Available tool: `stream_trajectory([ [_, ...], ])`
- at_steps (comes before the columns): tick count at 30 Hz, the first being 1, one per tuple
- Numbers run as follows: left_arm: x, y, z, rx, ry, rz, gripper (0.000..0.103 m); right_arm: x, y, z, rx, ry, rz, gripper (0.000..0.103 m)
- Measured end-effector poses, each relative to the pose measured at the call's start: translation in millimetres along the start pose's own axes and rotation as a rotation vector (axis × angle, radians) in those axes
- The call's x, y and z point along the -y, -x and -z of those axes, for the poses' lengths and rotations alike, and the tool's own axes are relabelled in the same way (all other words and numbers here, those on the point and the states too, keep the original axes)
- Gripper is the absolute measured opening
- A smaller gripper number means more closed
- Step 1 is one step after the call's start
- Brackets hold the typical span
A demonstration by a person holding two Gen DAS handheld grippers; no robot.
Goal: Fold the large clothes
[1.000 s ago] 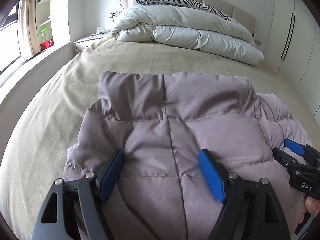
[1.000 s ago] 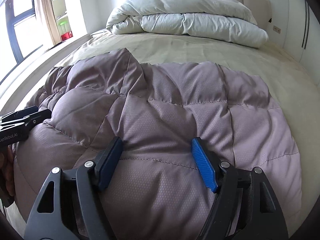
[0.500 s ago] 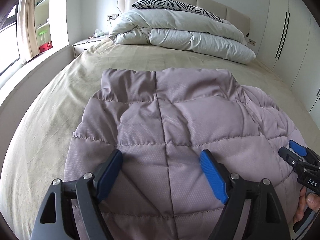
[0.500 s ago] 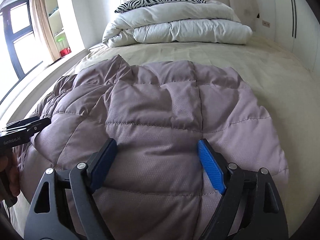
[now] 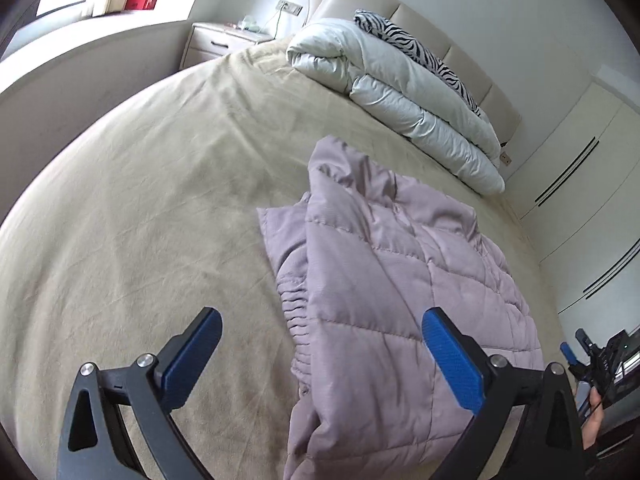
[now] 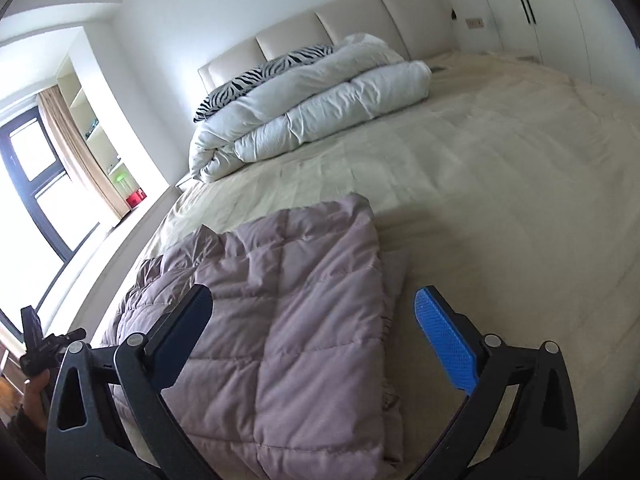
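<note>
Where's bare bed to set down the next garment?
Free: the beige sheet left of the folded jacket, out to the bed edge; the sheet on its other side; and the strip between jacket and white duvet. Crowded: the headboard end, where the duvet and the zebra pillow lie.

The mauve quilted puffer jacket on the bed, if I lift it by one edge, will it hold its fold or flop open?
The mauve quilted puffer jacket would probably flop: its loosely stacked layers sag and crease. The puffy quilting suggests it is light for its bulk. The smooth, faintly shiny shell may slide over the beige bedsheet when pushed.
</note>
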State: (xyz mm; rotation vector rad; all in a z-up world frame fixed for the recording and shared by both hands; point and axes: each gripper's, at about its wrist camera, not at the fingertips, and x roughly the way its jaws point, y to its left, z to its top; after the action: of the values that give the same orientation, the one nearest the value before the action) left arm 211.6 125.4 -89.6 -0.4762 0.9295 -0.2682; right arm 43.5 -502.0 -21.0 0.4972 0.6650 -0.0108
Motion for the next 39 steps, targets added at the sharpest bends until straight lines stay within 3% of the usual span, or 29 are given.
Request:
stream_trajectory([
  [3,-25.4,-11.2,2.2,-0.075,0.135,0.083,0.103,48.3,-15.9,2.6,-0.141,-0.146,-0.056,0.103],
  [8,-26.9,-33.4,2.3,-0.177,0.140,0.153,0.103,89.0,-47.9,16.8,-0.234,-0.307,-0.176,0.103],
  [13,-39.1,-48.0,-2.2,-0.219,0.204,0.227,0.103,92.7,-94.1,26.9,-0.329,-0.375,-0.279,0.103],
  [18,-56.6,-61.4,-13.2,-0.266,0.269,0.321,0.103,80.5,-121.2,27.3,-0.391,-0.357,-0.376,0.103],
  [20,-59.0,-63.9,-17.3,-0.274,0.288,0.350,0.102,75.8,-128.8,27.2,-0.416,-0.340,-0.374,0.103],
  [21,-57.1,-65.2,-20.0,-0.276,0.282,0.361,0.101,73.2,-132.1,27.5,-0.429,-0.330,-0.375,0.103],
  [25,-43.5,-81.5,-23.2,-0.323,0.253,0.397,0.076,63.0,-145.4,29.8,-0.481,-0.280,-0.372,0.103],
  [28,-41.8,-98.0,-19.6,-0.350,0.267,0.409,0.071,56.1,-158.7,26.4,-0.510,-0.257,-0.359,0.102],
  [30,-40.4,-100.9,-18.4,-0.348,0.277,0.407,0.067,50.8,-165.1,25.7,-0.520,-0.245,-0.337,0.097],
  [32,-35.5,-100.4,-17.4,-0.343,0.256,0.392,0.056,45.1,-170.4,25.6,-0.515,-0.238,-0.317,0.081],
  [35,-30.1,-92.8,-16.2,-0.316,0.228,0.384,0.039,36.1,-172.1,24.9,-0.500,-0.225,-0.298,0.067],
  [38,-20.2,-79.5,-16.7,-0.293,0.195,0.351,0.032,20.7,-156.3,22.6,-0.461,-0.173,-0.264,0.047],
  [39,-17.2,-72.9,-16.7,-0.285,0.187,0.346,0.032,12.7,-149.6,20.0,-0.446,-0.146,-0.249,0.045],
])
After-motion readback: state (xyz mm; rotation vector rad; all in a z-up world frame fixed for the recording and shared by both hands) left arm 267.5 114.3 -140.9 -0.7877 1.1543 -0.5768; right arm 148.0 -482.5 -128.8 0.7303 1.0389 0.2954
